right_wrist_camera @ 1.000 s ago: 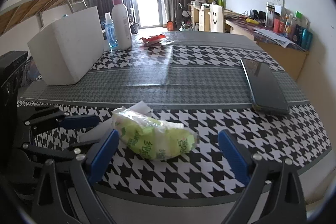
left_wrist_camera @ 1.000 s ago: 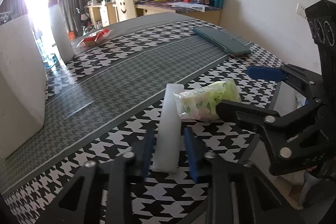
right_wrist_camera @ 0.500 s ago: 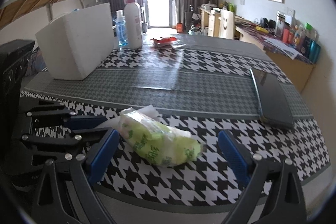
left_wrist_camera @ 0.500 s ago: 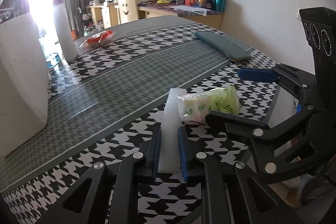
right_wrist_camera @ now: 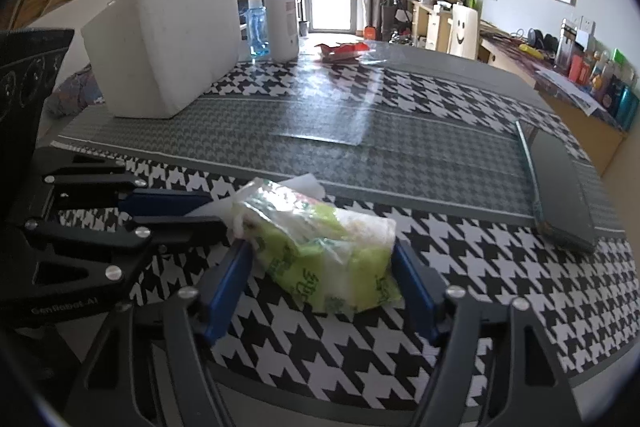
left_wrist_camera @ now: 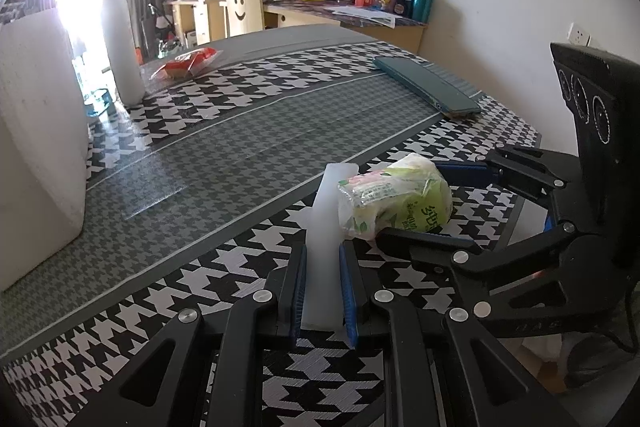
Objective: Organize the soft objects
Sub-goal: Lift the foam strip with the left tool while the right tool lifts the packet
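Two grips forming side by side — risk of slip and snag

Left gripper [left_wrist_camera: 323, 297] pinching white foam strip [left_wrist_camera: 326, 227] near the table's [right_wrist_camera: 400, 147] near edge; right gripper [right_wrist_camera: 320, 285] closing around green tissue pack [right_wrist_camera: 320, 251], touching the strip's right — slick wrapper could squirt out, or drag the strip

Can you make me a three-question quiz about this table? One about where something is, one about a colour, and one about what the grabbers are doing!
1. Where is the big white foam box?
A. far left of the table
B. on the dark flat case
C. between the right gripper's fingers

2. What colour is the soft plastic-wrapped pack?
A. red
B. yellow-green
C. purple

3. What is the left gripper doing?
A. wide open, empty
B. shut on the white foam strip
C. holding a bottle

Answers: 1 A, it stands beside the bottles at the far left. 2 B, its wrapper shows yellow-green. 3 B, both blue pads press the strip's sides, while the right gripper is closing around the pack.
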Tool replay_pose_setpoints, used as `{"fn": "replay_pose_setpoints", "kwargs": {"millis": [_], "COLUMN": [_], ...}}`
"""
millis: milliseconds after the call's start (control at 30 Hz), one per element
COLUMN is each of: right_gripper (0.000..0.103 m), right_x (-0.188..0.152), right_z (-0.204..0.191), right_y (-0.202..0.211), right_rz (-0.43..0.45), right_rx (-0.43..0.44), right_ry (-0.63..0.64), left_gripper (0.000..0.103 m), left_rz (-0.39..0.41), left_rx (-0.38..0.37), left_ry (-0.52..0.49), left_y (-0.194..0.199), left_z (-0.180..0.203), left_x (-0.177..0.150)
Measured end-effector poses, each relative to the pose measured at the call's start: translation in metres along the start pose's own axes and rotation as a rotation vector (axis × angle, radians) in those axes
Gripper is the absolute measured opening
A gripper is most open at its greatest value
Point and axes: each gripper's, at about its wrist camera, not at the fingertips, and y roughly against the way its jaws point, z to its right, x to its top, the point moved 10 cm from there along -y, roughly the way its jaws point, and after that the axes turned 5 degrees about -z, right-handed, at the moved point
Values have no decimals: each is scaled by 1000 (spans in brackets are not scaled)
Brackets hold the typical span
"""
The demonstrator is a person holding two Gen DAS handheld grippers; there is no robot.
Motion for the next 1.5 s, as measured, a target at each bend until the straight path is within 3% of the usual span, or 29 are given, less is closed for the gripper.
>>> {"fn": "replay_pose_setpoints", "kwargs": {"millis": [400,1033,1167,1500], "right_gripper": [60,58,52,52], "right_x": [-3,13,12,9], "right_z": [4,13,13,15], "right_y": [9,31,25,28], "right_rz": [12,78,60,66], "right_rx": [21,2,2,-3], "right_ry": [-26,-63,-64,-89], "left_gripper": [18,18,18,18], "left_rz": [2,61,64,81], "left_rx": [-4,9,14,17], "left_ry": [8,14,22,30], "left_y": [1,21,23,29], "left_z": [-1,-3,-7,-9], "left_x": [1,9,10,11]}}
